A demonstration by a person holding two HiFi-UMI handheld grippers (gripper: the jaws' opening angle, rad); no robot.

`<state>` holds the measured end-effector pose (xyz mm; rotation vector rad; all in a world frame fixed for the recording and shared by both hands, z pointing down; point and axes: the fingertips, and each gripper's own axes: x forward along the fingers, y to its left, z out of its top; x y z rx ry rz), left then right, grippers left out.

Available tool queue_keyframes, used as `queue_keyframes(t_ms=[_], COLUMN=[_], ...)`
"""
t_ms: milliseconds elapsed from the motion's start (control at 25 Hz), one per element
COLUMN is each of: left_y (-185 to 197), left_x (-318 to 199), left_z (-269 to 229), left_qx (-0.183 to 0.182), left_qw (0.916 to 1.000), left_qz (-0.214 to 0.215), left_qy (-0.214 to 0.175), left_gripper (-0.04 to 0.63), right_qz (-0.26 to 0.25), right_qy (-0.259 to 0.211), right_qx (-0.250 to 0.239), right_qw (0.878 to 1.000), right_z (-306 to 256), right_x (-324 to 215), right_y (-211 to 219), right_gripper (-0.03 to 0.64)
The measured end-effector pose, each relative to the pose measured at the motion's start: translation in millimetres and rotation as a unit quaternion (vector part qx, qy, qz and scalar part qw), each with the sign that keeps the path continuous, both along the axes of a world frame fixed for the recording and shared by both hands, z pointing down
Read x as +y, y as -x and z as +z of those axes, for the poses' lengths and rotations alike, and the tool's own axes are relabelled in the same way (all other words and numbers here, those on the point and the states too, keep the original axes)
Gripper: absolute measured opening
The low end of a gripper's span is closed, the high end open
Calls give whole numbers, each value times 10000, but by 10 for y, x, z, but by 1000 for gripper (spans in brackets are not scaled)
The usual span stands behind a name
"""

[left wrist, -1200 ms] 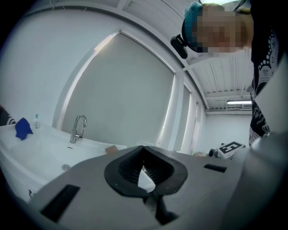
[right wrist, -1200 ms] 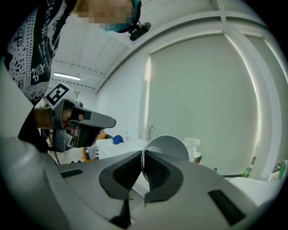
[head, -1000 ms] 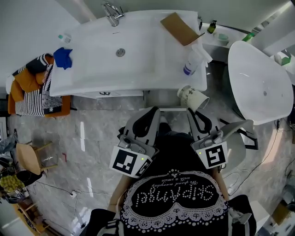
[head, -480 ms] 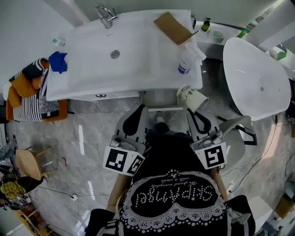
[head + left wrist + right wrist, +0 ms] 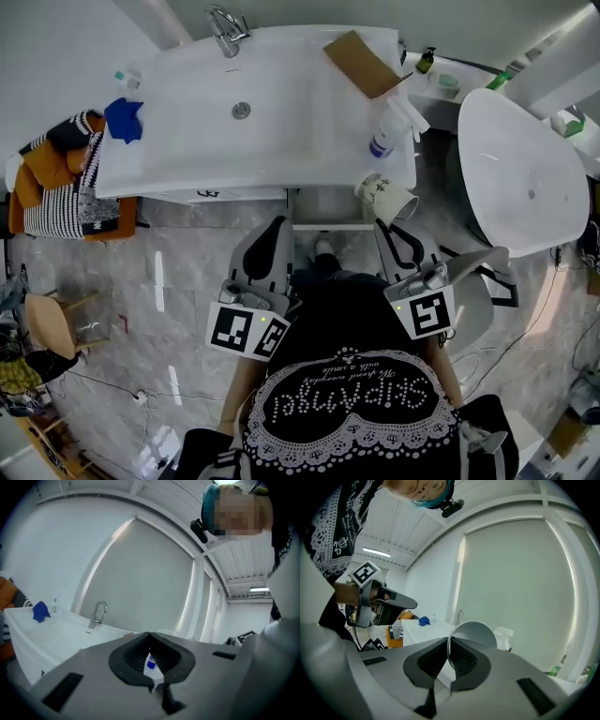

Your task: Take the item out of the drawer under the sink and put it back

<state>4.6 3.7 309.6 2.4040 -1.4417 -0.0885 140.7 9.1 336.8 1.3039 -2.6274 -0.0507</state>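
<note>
Right gripper pinches the rim of a white paper cup with dark print, tilted sideways

Head view: looks steeply down from high above the sink and floor. Left gripper view: sits low and near, faces along its jaws toward the faucet. Right gripper view: likewise; shares faucet and blue cloth with both others.

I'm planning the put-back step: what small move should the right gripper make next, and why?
Probably shift the paper cup left and lower it into the drawer: the right gripper pinches its rim just right of the drawer, which looks open.
</note>
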Motion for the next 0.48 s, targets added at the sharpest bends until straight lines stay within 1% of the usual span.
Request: queue_keyframes(t_ms=[80,120,240,280,480], left_y=[67,100,196,228,328], left_x=[9,16,43,54,90], left_z=[-9,-12,-5,5,81], left_qx=[9,13,8,1,-13], left_qw=[9999,9998,9994,9993,9981], left_qz=[-120,-175,-329,-381,-596], left_qy=[5,13,50,65,182], left_gripper=[5,5,5,5,5], right_qz=[-172,-289,-654,-728,-996], right_qy=[-87,-110,-52,-33,80], right_qx=[146,334,1203,1365,1568], right_qw=[9997,9990,9906,9880,9826], right_z=[2,27,186,231,426], right_x=[-48,-63,-92,-111,-203], right_y=[72,103,169,192,280], right_gripper=[26,26,26,26,26])
